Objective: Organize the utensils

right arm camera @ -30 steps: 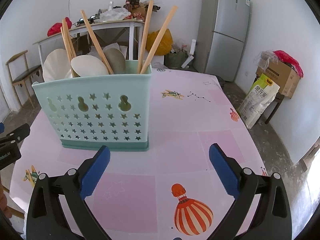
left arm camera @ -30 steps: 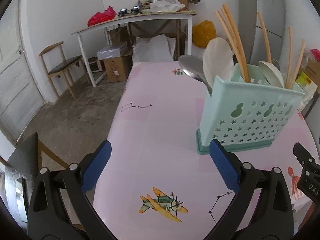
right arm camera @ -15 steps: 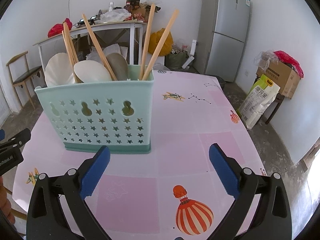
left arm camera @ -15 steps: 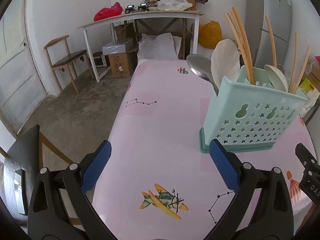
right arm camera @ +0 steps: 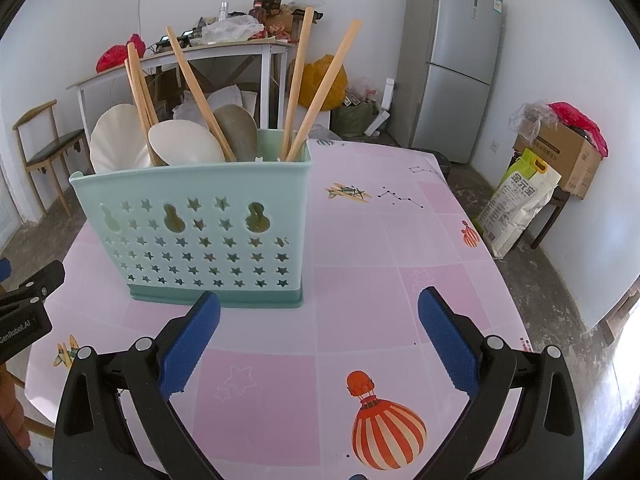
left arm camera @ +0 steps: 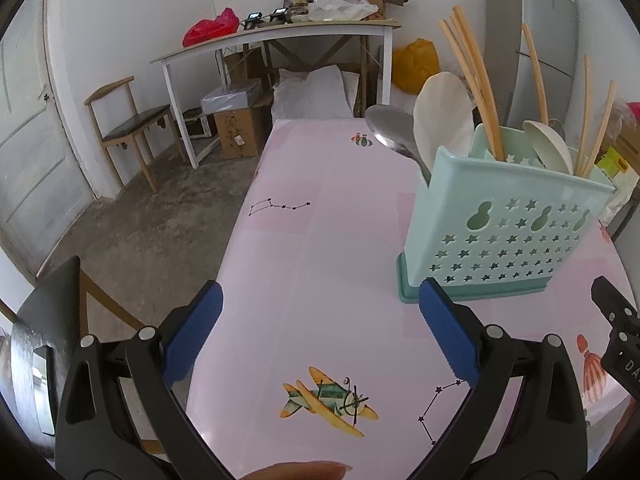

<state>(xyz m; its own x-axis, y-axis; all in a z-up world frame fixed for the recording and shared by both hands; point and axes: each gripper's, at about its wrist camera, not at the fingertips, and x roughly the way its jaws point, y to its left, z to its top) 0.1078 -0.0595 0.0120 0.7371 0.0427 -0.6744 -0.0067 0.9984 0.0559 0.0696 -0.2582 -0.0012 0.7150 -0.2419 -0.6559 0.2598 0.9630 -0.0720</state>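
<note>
- Two grippers hang over the desk (right arm camera: pixel 360 240) with nothing in them: the left gripper (left arm camera: pixel 320 320) has its jaws spread wide above the near left edge, and the right gripper (right arm camera: pixel 318 320) has its jaws just as wide, near the front edge.
- All the utensils in view stand in the caddy (right arm camera: pixel 200 224), which sits toward the middle of the desk, just ahead of both grippers; no loose utensil shows on the desk, so the sorting looks about finished.
- Handles go down and bowls up, probably so each piece can be seen and picked by its head.
- Chopsticks (right arm camera: pixel 320 84) lean outward against the caddy rim; they are slim, pale wooden sticks.
- Spoons (right arm camera: pixel 184 146) are broad, smooth and off-white, likely ceramic or plastic; one metal spoon (left arm camera: pixel 390 128) is shiny and leans out over the caddy's left end.
- The caddy is mint plastic, boxy, pierced with stars and gourd-shaped holes, most likely for draining, on a darker base.
- A glossy pink printed cover lies on the desk.
</note>
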